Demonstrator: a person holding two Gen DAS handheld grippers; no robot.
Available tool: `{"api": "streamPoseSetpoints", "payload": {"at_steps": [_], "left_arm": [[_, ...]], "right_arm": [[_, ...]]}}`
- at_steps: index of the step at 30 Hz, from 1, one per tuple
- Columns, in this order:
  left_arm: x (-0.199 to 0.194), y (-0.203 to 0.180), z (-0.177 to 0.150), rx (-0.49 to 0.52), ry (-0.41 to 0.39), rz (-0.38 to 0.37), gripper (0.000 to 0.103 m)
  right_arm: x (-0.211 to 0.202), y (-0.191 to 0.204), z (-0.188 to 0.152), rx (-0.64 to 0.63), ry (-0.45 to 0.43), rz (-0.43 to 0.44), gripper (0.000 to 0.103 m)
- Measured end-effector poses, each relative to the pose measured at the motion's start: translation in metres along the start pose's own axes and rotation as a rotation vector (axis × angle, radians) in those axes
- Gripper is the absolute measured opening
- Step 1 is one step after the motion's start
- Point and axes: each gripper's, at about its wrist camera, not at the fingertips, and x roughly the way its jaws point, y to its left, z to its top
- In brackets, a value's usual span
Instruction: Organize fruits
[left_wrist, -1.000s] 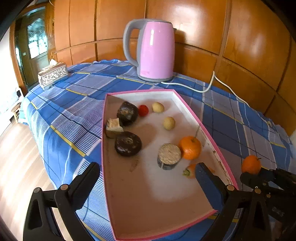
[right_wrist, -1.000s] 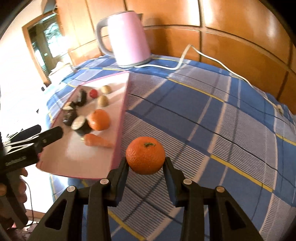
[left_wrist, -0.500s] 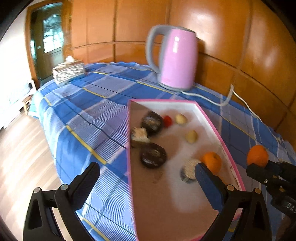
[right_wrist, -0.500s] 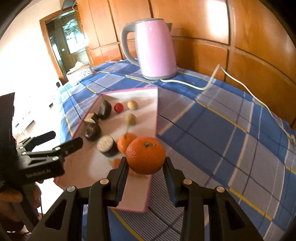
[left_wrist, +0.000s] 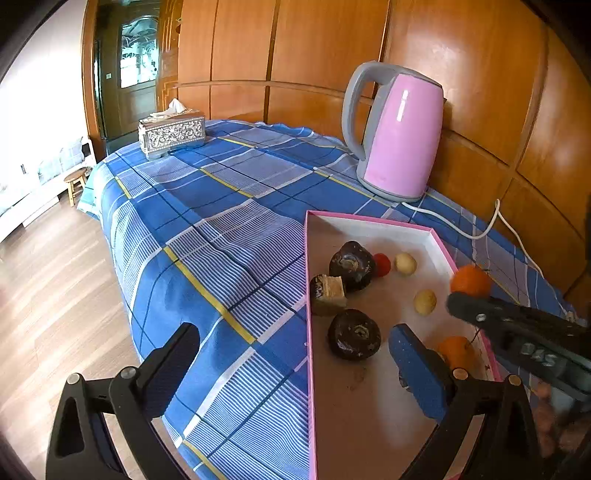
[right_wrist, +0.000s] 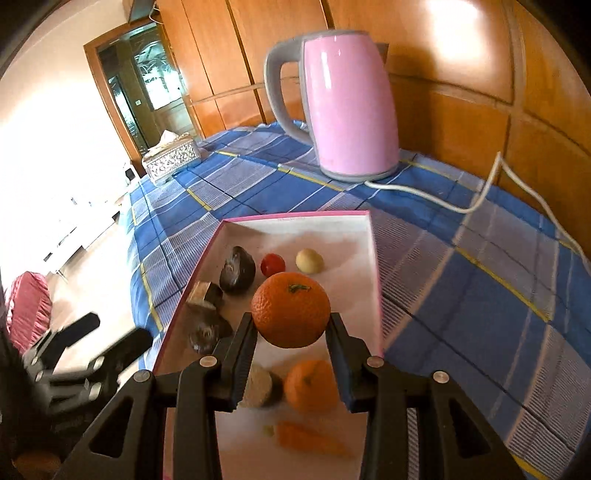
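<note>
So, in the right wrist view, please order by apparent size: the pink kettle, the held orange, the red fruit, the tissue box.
1. pink kettle
2. held orange, clamped in the right gripper; it sits close to the camera, so it looks bigger than it really is
3. tissue box, far away, so shrunken
4. red fruit

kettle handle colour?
Grey, on a pink kettle; the handle shows best in the left wrist view.
</note>
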Motion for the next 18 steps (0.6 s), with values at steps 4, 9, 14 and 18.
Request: {"api": "streamPoseSetpoints", "payload": {"at_steps": [4, 9, 14, 18], "left_arm": [[0.002, -0.002, -0.001, 0.006, 0.008, 0.0, 0.103], [0.001, -0.008, -0.004, 0.02, 0.013, -0.006, 0.103], [-0.003, -0.02, -0.009, 0.058, 0.01, -0.017, 0.103], [-0.008, -0.029, -0.012, 0.082, 0.008, -0.036, 0.103]], "right_arm": [[0.016, -0.001, -0.002, 0.014, 0.036, -0.014, 0.042], [0.007, -0.008, -0.013, 0.041, 0.027, -0.001, 0.05], [-0.011, -0.012, -0.024, 0.057, -0.005, -0.027, 0.05], [-0.026, -0.01, -0.034, 0.05, -0.041, -0.072, 0.05]]}}
